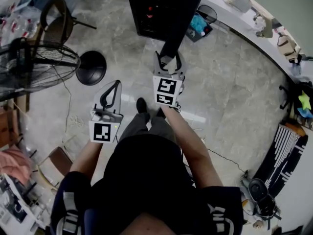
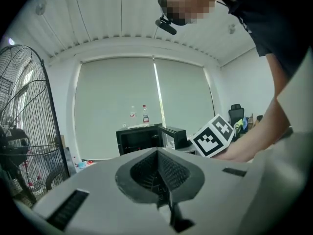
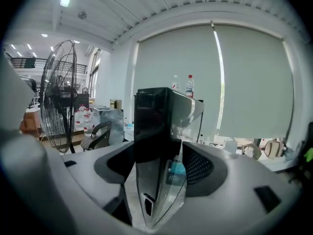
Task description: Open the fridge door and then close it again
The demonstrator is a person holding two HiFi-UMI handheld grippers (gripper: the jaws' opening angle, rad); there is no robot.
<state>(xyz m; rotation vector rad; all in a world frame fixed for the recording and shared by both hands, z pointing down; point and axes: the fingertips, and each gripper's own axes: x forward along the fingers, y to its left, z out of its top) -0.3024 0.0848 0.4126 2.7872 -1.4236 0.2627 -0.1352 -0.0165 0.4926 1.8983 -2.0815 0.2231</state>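
The small black fridge stands at the top of the head view, and its glass door is swung out toward me. My right gripper straddles the door's free edge. In the right gripper view the door fills the space between the pads of my right gripper, which press on both of its faces. My left gripper hangs shut and empty to the left, away from the fridge. In the left gripper view my left gripper points at the open fridge farther off.
A tall standing fan with a round black base is at the left, with a chair behind it. A long white counter curves along the right. Blue items lie beside the fridge, and two bottles stand on top of it.
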